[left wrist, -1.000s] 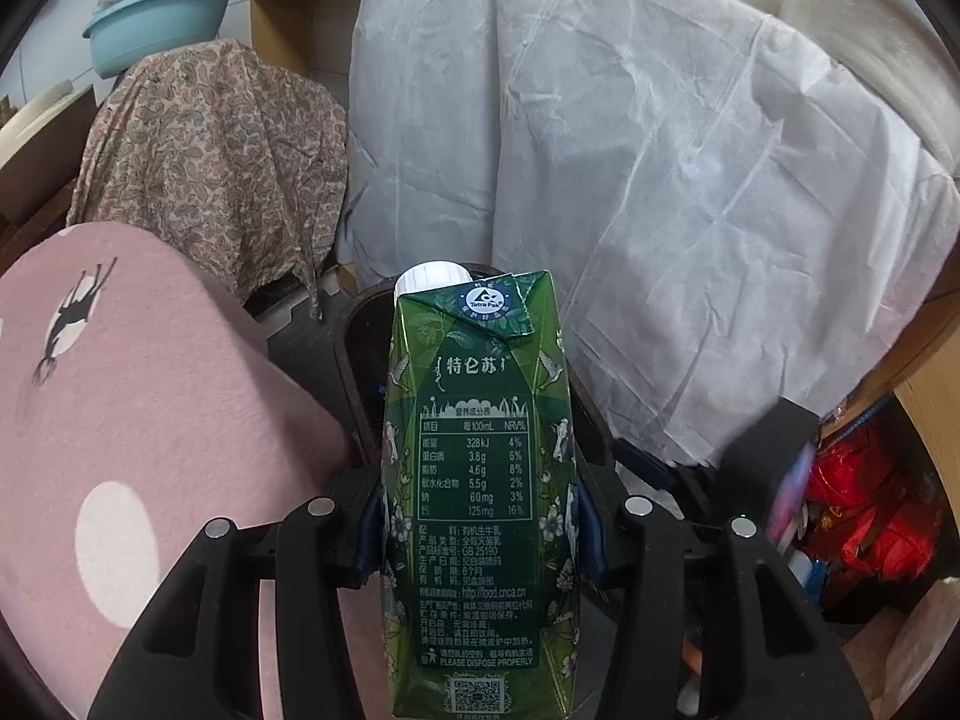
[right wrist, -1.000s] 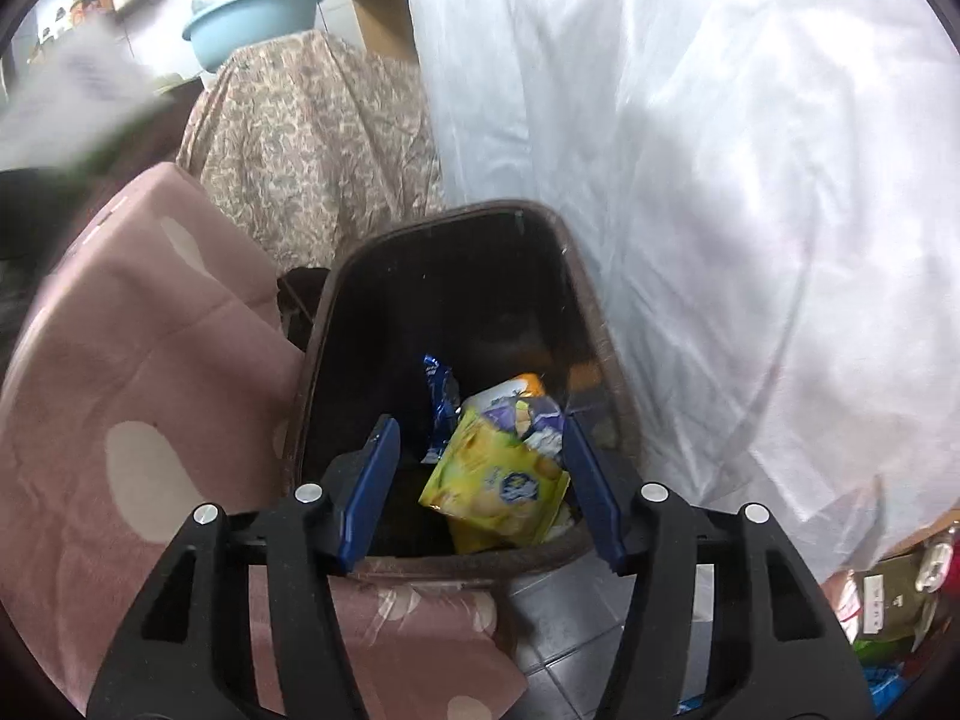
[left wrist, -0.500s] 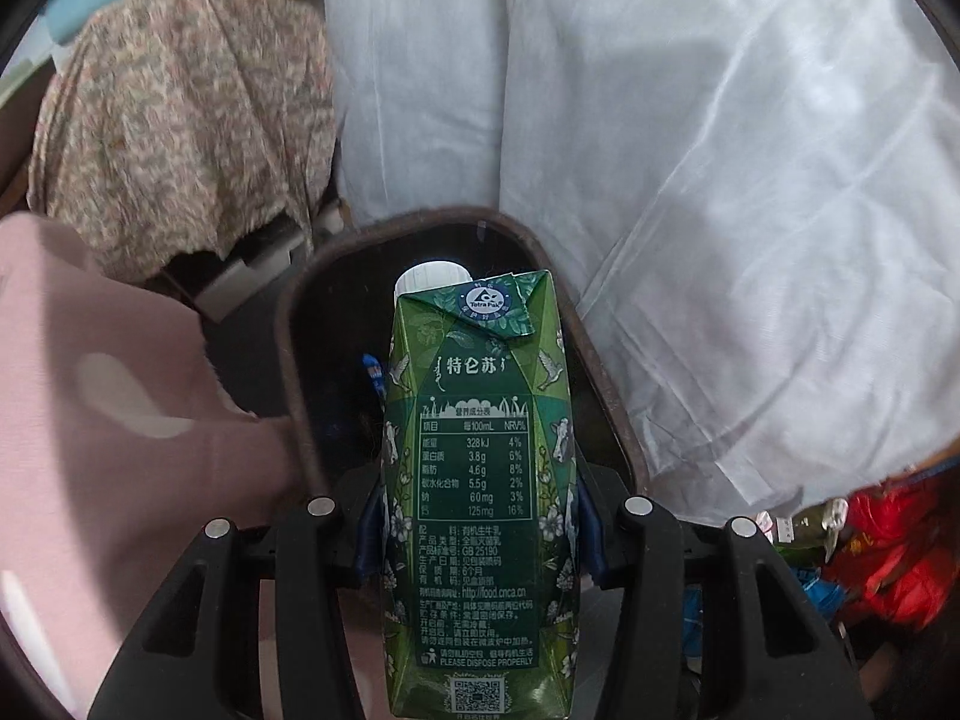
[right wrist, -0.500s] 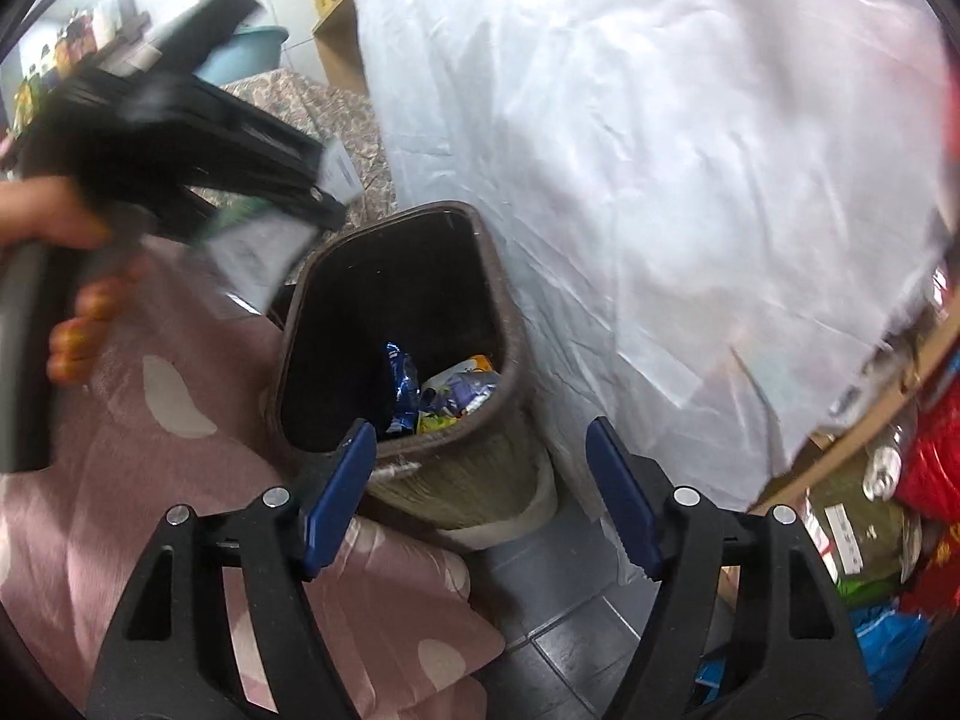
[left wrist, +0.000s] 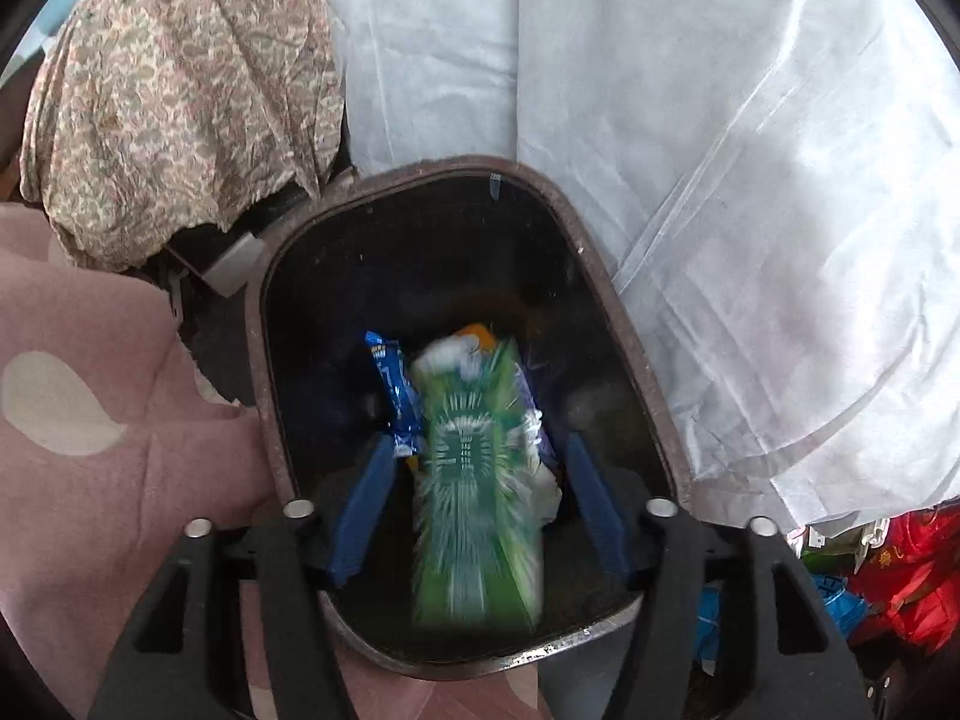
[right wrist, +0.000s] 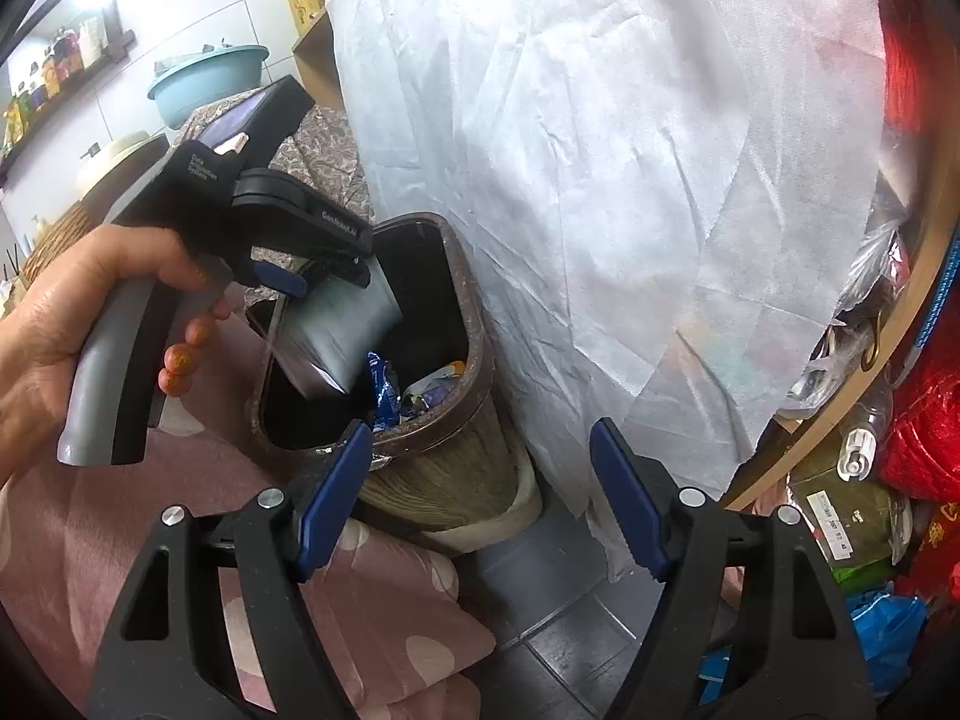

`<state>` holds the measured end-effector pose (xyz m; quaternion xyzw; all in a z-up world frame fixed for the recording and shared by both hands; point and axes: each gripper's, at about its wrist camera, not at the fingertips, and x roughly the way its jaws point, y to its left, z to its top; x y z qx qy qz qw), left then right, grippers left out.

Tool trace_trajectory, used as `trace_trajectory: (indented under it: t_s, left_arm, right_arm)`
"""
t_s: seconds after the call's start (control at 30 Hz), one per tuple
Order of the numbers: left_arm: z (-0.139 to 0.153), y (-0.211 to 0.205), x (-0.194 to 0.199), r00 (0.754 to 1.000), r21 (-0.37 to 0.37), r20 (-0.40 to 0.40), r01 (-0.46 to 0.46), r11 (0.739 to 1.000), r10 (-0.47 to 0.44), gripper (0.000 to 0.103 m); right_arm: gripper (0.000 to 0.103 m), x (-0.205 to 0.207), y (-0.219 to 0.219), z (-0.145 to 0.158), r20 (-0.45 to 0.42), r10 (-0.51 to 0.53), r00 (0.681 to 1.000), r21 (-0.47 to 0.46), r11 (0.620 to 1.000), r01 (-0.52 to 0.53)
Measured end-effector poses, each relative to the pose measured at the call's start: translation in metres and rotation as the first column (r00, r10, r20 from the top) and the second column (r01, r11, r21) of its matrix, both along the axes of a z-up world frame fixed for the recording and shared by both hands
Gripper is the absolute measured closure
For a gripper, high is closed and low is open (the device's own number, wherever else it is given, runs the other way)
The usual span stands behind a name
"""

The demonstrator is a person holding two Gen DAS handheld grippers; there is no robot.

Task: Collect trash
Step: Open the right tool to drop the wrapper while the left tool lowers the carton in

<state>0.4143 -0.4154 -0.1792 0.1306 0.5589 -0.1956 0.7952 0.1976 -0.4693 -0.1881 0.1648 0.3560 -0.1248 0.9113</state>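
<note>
Carton (left wrist: pixel 477 480) blurred between parted left jaws, above bin (left wrist: pixel 624 324)

Between the left gripper's (left wrist: pixel 477 507) matt blue pads, the green carton (left wrist: pixel 477 480) looked like glossy printed card. The bin (right wrist: pixel 447 468) beyond the right gripper's (right wrist: pixel 480 507) fingertips had a wood-grain outer wall and smooth dark lining. Crinkled white cloth (right wrist: pixel 600 180) hung beside it, with soft pink fabric (left wrist: pixel 90 420) left of the pads.

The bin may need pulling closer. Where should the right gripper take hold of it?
Take the near rim, coming down from above with one finger inside and one outside. The rim is a thin lip facing up, while the body of the bin looks too wide for the open right gripper. This is probably good only for dragging.
</note>
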Motion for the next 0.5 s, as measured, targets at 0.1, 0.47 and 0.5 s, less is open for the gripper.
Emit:
trace_trajectory:
  t_s: [0.1, 0.47, 0.5]
  left_arm:
    - [0.013, -0.002, -0.005, 0.999, -0.003, 0.044, 0.023, 1.0, -0.022, 0.037]
    - [0.091, 0.044, -0.065, 0.971, -0.15, 0.225, 0.122, 0.981, -0.086, 0.019]
    - [0.101, 0.054, -0.074, 0.964, -0.165, 0.253, 0.132, 0.977, -0.088, 0.016]
  right_arm:
    - [0.028, -0.002, 0.003, 0.002, 0.002, -0.001, 1.0, -0.01, 1.0, 0.001]
    - [0.02, -0.025, 0.025, 0.023, 0.008, 0.013, 1.0, -0.082, 0.997, -0.013]
    - [0.02, -0.027, 0.028, 0.025, 0.007, 0.014, 1.0, -0.088, 0.996, -0.014]
